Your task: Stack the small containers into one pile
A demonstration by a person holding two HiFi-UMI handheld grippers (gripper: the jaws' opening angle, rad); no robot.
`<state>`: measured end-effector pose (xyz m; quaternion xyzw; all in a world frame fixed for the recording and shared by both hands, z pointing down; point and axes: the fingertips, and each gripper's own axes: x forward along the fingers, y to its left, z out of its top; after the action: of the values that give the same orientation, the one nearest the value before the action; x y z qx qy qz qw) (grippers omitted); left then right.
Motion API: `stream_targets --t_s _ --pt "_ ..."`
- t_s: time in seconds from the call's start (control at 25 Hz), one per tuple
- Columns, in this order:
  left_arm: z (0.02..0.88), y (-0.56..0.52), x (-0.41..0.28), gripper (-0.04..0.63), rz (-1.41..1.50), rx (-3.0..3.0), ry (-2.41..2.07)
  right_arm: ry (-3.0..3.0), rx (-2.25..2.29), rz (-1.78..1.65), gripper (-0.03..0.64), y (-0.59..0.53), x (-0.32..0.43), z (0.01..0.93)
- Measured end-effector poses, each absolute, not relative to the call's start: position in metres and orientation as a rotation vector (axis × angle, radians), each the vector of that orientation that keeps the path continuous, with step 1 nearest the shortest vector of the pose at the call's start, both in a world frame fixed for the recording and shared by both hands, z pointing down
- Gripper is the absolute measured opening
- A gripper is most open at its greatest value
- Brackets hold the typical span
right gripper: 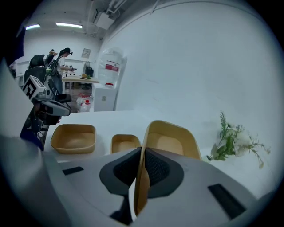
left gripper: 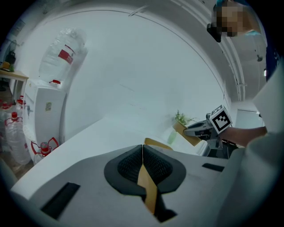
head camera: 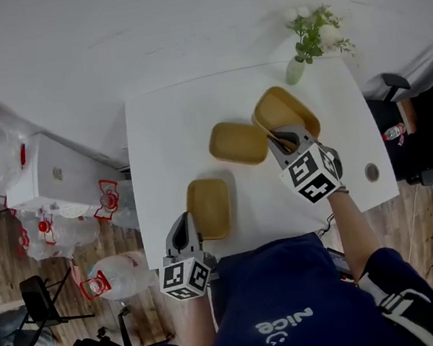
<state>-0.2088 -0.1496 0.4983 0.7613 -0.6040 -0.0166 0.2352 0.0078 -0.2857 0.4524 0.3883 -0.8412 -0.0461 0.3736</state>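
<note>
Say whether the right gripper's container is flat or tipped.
Tipped: the right gripper holds the container by its rim, leaning steeply.

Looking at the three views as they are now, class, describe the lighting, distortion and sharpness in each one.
Head view: even, soft light, barely any shadow round the middle tan shallow container on the white square table; the room's edges bow. Left gripper view: dim, bluish, round fisheye frame with black corners. Right gripper view: brighter, fisheye too; ceiling strip lights glare top left.
</note>
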Motion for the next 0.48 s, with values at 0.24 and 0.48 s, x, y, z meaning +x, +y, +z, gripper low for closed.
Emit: stream_targets --t_s 0.24,0.48 --pt "0.498 -0.145 -0.214 0.02 -0.054 2.07 -1.685 -2.188 0.811 -0.199 0.057 -0.284 -0.025 0.45" --pt "0.5 -0.136 -0.225 0.02 -0.008 2.029 -1.739 -2.222 0.648 -0.22 0.057 -0.283 -0.06 0.463"
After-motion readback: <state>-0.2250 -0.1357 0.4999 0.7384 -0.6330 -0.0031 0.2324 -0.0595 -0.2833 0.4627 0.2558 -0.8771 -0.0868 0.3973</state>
